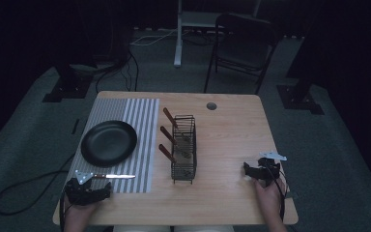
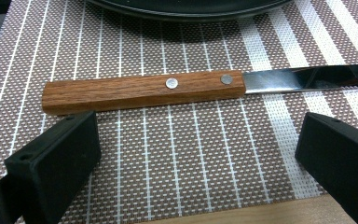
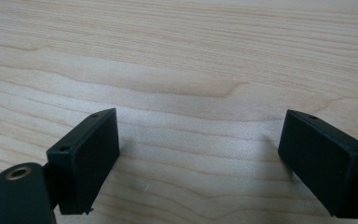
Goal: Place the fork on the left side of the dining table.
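Knife lies flat on my striped mat, mid-frame, just beyond my left gripper, whose jaws gape wide and empty. My right gripper, lower right in the high view, is also spread wide over bare table.

Wooden-handled knife flat on striped placemat, near black plate.

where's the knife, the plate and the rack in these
knife [image 2: 142,91], left gripper view, on the middle of its wooden handle
plate [image 1: 108,143], high view, on its dark centre
rack [image 1: 184,166], high view, on its wire side
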Demonstrator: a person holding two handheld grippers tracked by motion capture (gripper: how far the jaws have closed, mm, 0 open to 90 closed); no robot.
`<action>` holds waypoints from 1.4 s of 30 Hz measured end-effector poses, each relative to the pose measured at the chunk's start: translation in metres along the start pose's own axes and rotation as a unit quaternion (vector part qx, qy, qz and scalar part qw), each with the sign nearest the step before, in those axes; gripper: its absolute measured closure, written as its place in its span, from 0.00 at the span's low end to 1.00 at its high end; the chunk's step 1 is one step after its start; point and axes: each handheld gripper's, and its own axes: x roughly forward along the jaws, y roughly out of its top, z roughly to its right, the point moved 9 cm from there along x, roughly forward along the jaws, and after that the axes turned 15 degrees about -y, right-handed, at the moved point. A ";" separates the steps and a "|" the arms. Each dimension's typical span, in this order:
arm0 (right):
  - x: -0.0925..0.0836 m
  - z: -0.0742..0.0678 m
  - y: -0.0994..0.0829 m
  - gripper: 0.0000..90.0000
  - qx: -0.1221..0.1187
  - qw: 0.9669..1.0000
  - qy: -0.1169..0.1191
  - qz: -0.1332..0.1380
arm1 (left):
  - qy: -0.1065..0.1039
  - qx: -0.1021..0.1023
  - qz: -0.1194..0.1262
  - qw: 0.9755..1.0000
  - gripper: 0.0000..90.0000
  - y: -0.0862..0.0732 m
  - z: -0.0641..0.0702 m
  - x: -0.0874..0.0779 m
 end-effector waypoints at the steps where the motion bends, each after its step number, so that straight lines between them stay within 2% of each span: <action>1: 0.000 0.000 0.000 0.13 0.000 1.000 0.000 0.000 | 0.001 -0.003 -0.003 1.000 0.01 0.000 0.000 0.000; 4: 0.000 0.000 0.000 0.13 0.000 1.000 0.000 0.000 | -0.010 -0.002 -0.009 1.000 0.01 0.000 0.005 -0.001; 5: 0.000 0.000 0.000 0.13 0.000 1.000 0.000 0.000 | -0.020 -0.003 -0.012 1.000 0.01 0.000 0.009 -0.002; 8: 0.000 0.000 0.000 0.13 0.000 1.000 0.000 0.000 | -0.028 0.012 -0.017 0.999 0.01 0.001 0.017 -0.003; 15: 0.000 0.000 0.000 0.13 0.000 1.000 0.000 0.000 | -0.058 0.019 -0.009 0.998 0.01 0.009 0.033 -0.006; 16: 0.000 0.000 0.000 0.13 0.000 1.000 0.000 0.000 | -0.069 0.022 -0.010 0.997 0.01 0.010 0.037 -0.007; 19: 0.000 0.000 0.000 0.13 0.000 1.000 0.000 0.000 | -0.081 0.033 -0.009 0.996 0.01 0.014 0.046 -0.008; 26: 0.000 0.000 0.000 0.13 0.000 1.000 0.000 0.000 | -0.101 0.043 -0.003 0.994 0.05 0.020 0.063 -0.012; 28: 0.000 0.000 0.000 0.13 0.000 1.000 0.000 0.000 | -0.110 0.043 0.000 0.993 0.05 0.022 0.067 -0.013; 33: 0.000 0.000 0.000 0.13 0.000 1.000 0.000 0.000 | -0.121 0.068 0.004 0.990 0.05 0.032 0.082 -0.018; 42: 0.000 0.000 0.000 0.13 0.000 1.000 0.000 0.000 | -0.155 0.094 0.013 0.983 0.05 0.046 0.114 -0.025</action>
